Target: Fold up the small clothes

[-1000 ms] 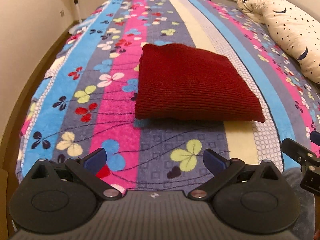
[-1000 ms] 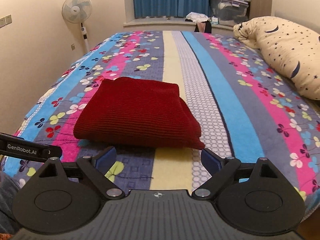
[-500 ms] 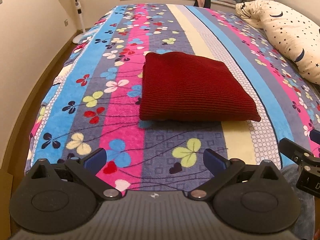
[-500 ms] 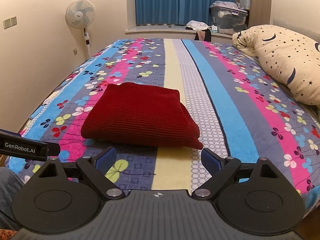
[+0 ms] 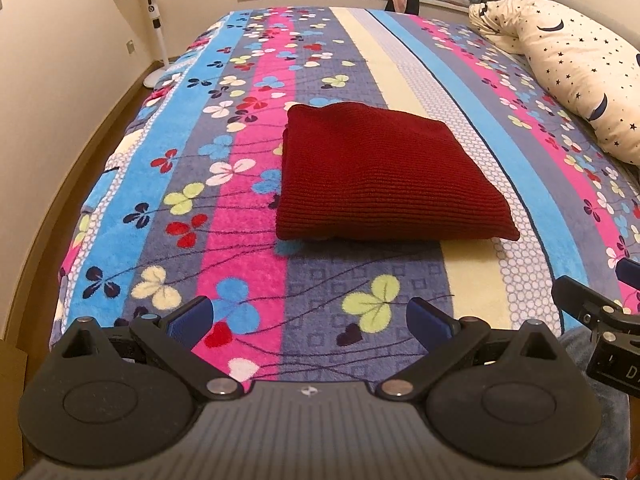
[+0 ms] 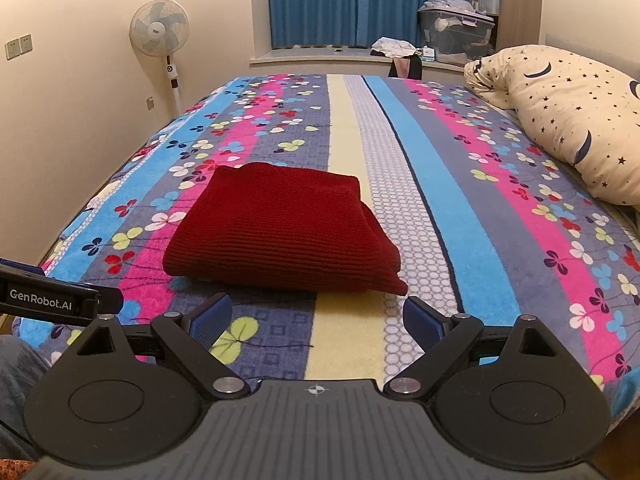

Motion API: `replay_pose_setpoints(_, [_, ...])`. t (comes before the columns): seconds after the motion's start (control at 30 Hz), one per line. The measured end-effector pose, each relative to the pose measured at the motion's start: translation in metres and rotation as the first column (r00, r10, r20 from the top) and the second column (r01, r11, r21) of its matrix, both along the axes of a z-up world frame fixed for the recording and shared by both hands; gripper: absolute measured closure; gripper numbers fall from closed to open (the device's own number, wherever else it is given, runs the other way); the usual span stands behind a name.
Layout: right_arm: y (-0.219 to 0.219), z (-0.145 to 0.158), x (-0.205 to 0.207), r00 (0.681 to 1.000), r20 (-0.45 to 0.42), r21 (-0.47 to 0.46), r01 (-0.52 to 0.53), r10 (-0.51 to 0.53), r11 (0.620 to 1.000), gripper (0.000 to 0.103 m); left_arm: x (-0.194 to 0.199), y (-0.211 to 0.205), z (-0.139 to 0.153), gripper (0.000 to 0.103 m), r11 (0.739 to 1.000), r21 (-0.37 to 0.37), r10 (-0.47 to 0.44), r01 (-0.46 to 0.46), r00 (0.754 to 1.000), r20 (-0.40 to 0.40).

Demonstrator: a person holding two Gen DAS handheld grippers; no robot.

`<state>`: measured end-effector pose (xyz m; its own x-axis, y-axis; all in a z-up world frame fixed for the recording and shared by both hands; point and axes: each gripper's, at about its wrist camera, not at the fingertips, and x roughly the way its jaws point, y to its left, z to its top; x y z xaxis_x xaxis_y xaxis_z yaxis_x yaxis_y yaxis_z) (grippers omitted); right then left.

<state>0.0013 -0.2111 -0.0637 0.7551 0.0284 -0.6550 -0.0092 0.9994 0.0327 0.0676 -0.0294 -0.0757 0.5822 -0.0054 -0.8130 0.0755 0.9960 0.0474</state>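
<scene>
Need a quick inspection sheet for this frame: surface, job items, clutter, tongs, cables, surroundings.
Surface: striped floral blanket covering the bed.
Job's things: red knit garment folded in a neat rectangle, lying flat near the bed's foot.
Clutter: star-print pillow at the right edge.
Tongs: left tongs open, empty; right tongs open, empty; both short of the garment.
Cables: nothing seen.
Surroundings: standing fan, blue curtains, storage bin on the window ledge.
</scene>
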Motion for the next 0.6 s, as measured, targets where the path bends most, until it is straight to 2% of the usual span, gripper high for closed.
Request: replay_pose_setpoints(0.6, [0.0035,0.0000,0.0006,1.000,0.001,-0.001,0.001,-0.001,1.000,0.009,-0.0021,-0.0003,0.0017,0.000,1.000,0.025,-0.014,0.013,1.000,0.011])
